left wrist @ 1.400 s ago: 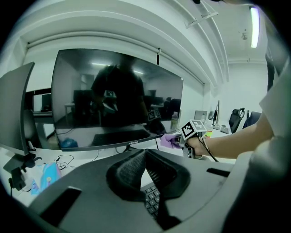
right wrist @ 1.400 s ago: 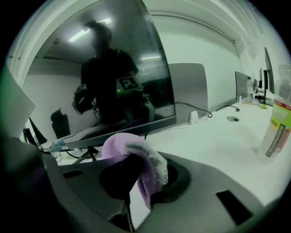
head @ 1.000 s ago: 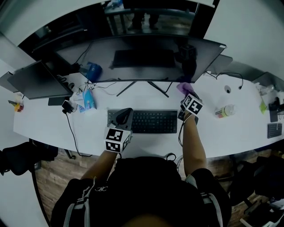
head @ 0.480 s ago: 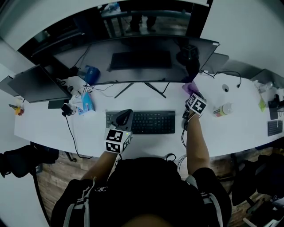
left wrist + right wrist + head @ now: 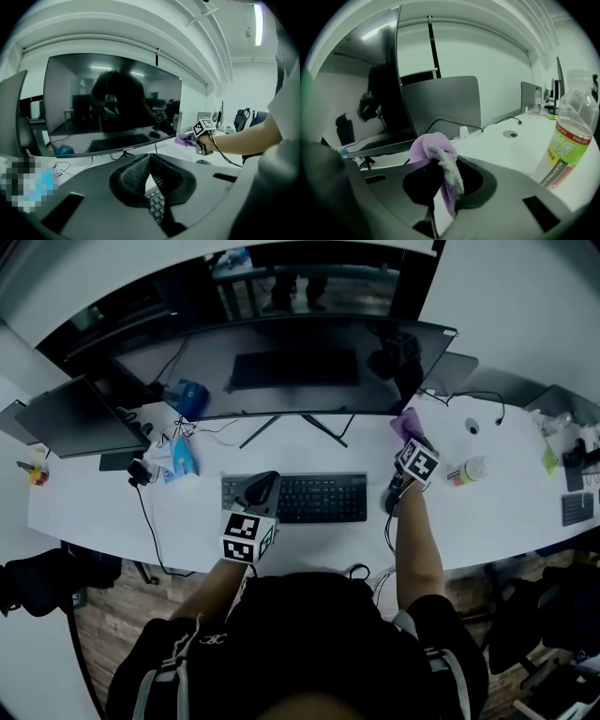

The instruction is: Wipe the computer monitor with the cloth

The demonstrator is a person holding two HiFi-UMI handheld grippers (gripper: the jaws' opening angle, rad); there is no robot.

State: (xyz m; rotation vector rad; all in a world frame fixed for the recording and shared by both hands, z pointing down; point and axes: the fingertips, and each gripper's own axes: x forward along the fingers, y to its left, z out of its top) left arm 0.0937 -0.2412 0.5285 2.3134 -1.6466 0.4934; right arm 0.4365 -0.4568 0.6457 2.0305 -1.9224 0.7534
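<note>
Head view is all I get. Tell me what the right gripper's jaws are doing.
Observer: The right gripper is shut on the purple cloth. The cloth bunches above the jaws and one end hangs down between them.
Operator: Now report the left one.
Observer: The left gripper has its jaws together with nothing held. Only keys of the keyboard show below them.
Operator: Describe the bottle by my right hand.
Observer: The bottle stands upright on the desk. It is clear plastic with a yellow-green label and looks empty.
</note>
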